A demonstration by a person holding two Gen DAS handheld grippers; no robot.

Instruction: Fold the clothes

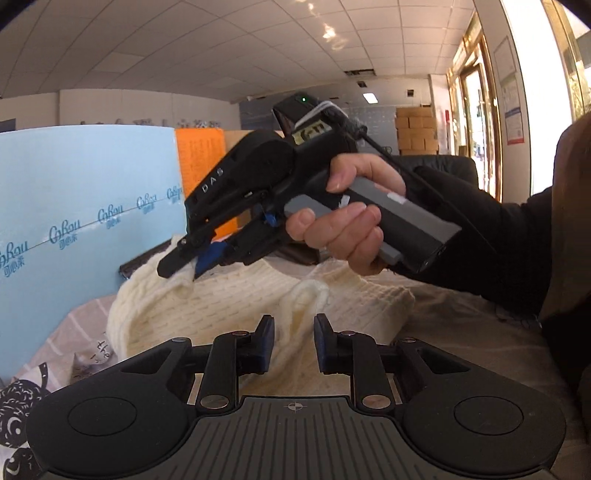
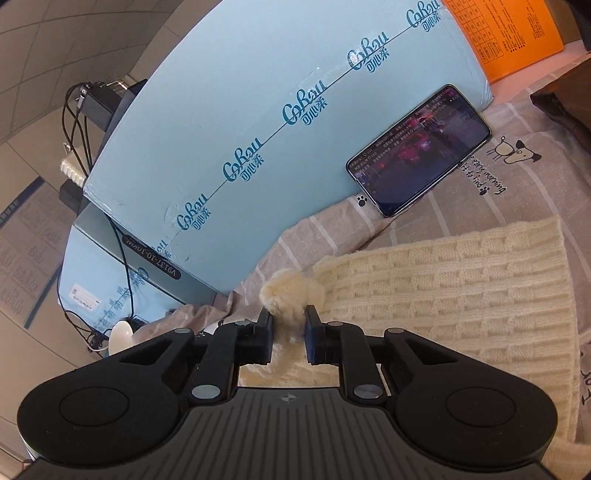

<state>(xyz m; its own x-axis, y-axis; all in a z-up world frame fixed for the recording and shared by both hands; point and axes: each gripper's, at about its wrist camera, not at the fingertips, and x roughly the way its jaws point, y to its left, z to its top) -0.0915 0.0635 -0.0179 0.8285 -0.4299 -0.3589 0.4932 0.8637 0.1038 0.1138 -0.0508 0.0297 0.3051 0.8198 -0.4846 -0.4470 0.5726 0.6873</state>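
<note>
A cream cable-knit sweater [image 1: 229, 295] lies rumpled on a grey striped sheet [image 1: 74, 332] printed with cartoon animals.

In the left wrist view, the left gripper [image 1: 293, 345] sits at 6 o'clock with its fingers [image 1: 266, 343] narrowly parted; a raised ridge of the knit stands in the gap between them, though whether the pads actually press it cannot be told. At 12 o'clock from that gripper, the right gripper [image 1: 181, 260] is held in a bare hand [image 1: 347, 221] with a dark sleeve reaching in from 3 o'clock. Its tip points toward 8 o'clock and pinches a bunched edge of the sweater at the far side of the garment.

In the right wrist view, the right gripper [image 2: 289, 332] has its fingers [image 2: 265, 334] drawn close on a fuzzy clump of the sweater [image 2: 443, 295], which pokes out beyond the tips toward 12 o'clock. The flat knit panel spreads from the gripper toward 3 o'clock. A phone [image 2: 419, 149] with a lit screen lies at 1 o'clock, leaning against a pale blue box [image 2: 240, 110] that fills the frame from 9 to 12 o'clock. An orange panel [image 2: 506, 33] stands at the 1 o'clock corner.
</note>
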